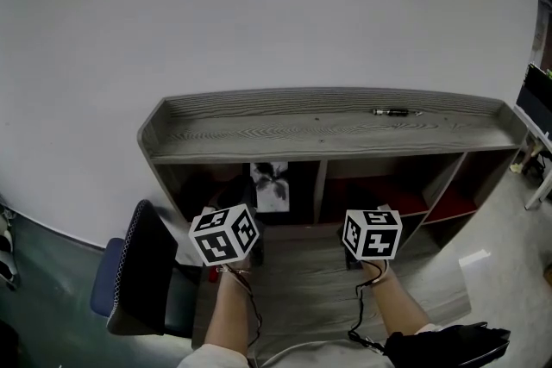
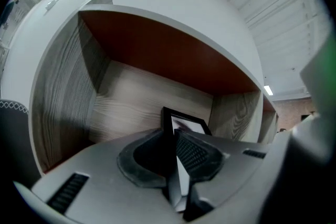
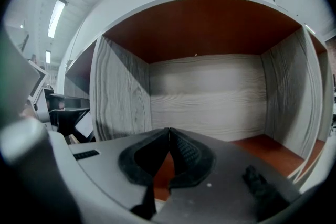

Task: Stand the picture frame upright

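The picture frame is black-edged with a black-and-white picture. It stands nearly upright at the mouth of the shelf unit's left compartment. My left gripper is shut on the frame's near edge; the frame rises edgewise between the pads, its picture facing right. The left marker cube sits just below the frame in the head view. My right gripper is shut on nothing, its tips touching, and it faces the empty middle compartment. Its cube is in front of that opening.
The low grey wood shelf unit stands against a white wall, its compartments lined in red-brown. A small pen-like object lies on its top. A black chair is at the left, a dark bag at the lower right.
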